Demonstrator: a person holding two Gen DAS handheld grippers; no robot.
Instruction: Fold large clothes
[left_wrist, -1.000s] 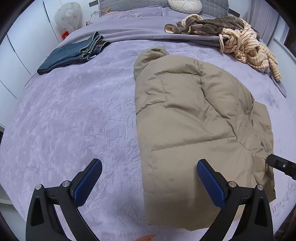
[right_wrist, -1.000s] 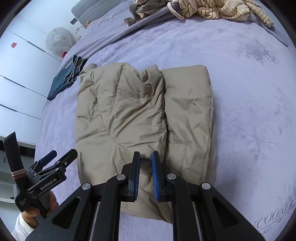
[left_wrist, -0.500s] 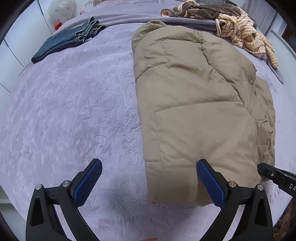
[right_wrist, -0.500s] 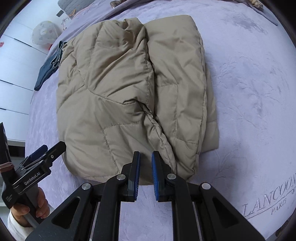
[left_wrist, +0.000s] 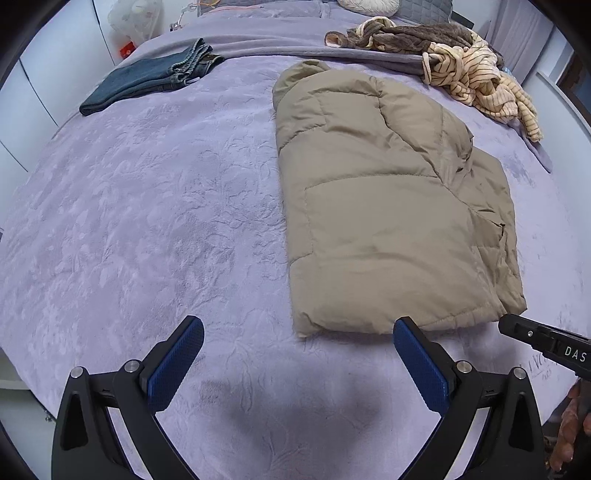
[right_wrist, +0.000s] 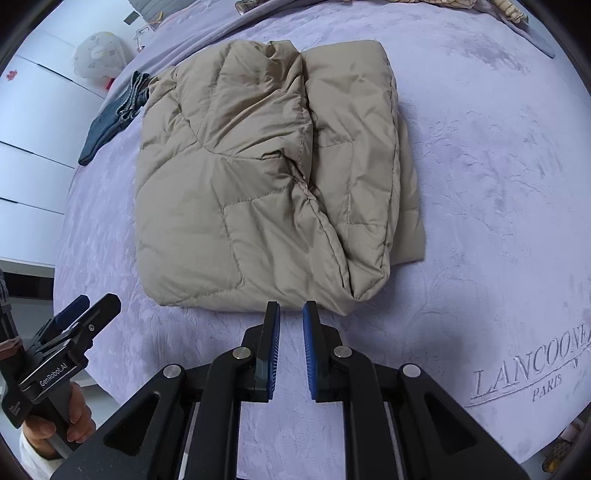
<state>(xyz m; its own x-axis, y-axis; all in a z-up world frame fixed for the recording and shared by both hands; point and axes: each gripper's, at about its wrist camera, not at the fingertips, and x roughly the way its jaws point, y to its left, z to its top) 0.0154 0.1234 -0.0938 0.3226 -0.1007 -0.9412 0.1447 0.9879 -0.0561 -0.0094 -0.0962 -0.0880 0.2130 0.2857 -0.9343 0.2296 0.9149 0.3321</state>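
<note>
A beige puffer jacket (left_wrist: 384, 206) lies folded lengthwise on the purple bedspread (left_wrist: 147, 221); it also shows in the right wrist view (right_wrist: 258, 177). My left gripper (left_wrist: 295, 350) is open and empty, hovering just short of the jacket's near hem. My right gripper (right_wrist: 291, 325) is nearly shut with a narrow gap between its blue pads, empty, just short of the hem's right part. The right gripper's tip (left_wrist: 546, 343) shows at the right of the left wrist view. The left gripper (right_wrist: 70, 332) shows at the lower left of the right wrist view.
Folded blue jeans (left_wrist: 147, 77) lie at the far left of the bed. A pile of striped and brown clothes (left_wrist: 461, 62) sits at the far right. A round cushion (left_wrist: 369, 5) lies at the head. White wardrobe doors (right_wrist: 33, 147) stand left. Embroidered lettering (right_wrist: 532, 369) marks the bedspread's near right corner.
Both grippers have drawn back toward the foot of the bed and off the jacket; the hem now lies in front of the fingertips. The jacket itself has stayed flat.
</note>
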